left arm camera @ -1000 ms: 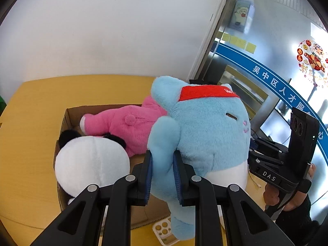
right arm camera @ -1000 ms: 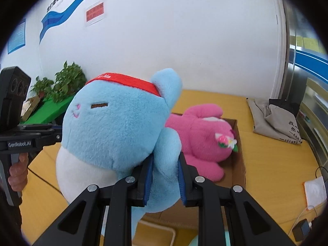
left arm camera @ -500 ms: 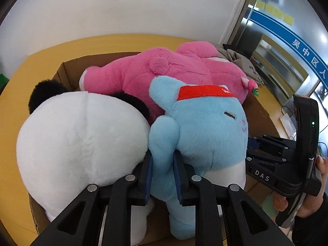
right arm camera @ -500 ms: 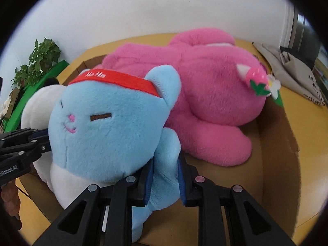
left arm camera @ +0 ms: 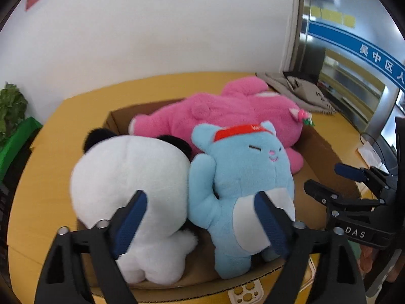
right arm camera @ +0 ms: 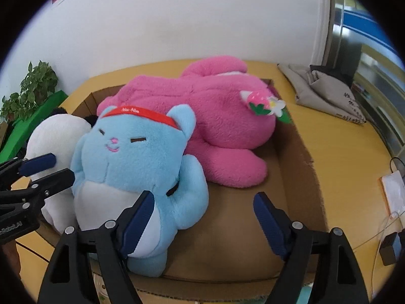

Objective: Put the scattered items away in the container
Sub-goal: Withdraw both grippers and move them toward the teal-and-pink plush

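The blue cat plush (left arm camera: 243, 177) with its red headband (right arm camera: 144, 114) sits upright inside the cardboard box (right arm camera: 301, 157) on the yellow counter (right arm camera: 336, 131), pressed against the white panda plush (left arm camera: 131, 174) at its 9 o'clock in the left wrist view, with the pink plush (right arm camera: 212, 116) lying across the box at 12 o'clock behind both. The left gripper (left arm camera: 200, 217) has its jaws spread wide and empty, one in front of the panda and the other in front of the cat's belly. The right gripper (right arm camera: 202, 217) likewise stands with jaws apart and holds nothing, the cat at its 10 o'clock and bare box floor between the tips.
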The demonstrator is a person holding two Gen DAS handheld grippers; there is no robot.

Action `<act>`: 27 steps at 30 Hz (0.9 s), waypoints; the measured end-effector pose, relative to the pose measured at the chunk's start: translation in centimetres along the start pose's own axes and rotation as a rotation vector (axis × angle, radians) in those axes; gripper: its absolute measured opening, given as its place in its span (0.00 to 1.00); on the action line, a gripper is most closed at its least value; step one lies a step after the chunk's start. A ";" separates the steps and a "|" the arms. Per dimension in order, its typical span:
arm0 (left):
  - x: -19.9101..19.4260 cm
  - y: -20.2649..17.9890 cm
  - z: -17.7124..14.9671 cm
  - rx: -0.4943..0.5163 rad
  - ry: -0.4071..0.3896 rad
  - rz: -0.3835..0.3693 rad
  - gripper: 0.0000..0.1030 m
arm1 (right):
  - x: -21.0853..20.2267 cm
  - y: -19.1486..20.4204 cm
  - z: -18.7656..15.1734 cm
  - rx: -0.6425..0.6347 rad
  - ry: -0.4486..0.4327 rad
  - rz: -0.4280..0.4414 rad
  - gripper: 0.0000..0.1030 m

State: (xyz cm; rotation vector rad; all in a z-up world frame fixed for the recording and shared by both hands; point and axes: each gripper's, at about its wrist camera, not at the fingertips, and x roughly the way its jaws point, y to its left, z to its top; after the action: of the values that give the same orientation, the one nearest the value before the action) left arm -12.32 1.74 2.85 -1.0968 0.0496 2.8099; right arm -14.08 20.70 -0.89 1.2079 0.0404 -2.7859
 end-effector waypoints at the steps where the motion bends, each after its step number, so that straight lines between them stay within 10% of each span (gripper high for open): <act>1: -1.4 0.1 0.0 -0.006 -0.038 0.003 1.00 | -1.0 0.2 -0.1 -0.010 -0.016 0.001 0.78; 10: -8.1 2.1 -1.4 -0.077 -0.122 -0.037 1.00 | -6.8 2.7 -0.5 -0.059 -0.098 -0.009 0.78; 27: -7.9 1.8 -3.5 -0.109 -0.052 -0.076 1.00 | -8.1 2.9 -1.6 -0.059 -0.087 -0.015 0.78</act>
State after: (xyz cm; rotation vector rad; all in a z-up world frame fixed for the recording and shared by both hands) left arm -4.43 -1.12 5.63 -1.0237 -0.1487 2.7996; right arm -7.09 18.58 4.00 1.0768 0.1236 -2.8251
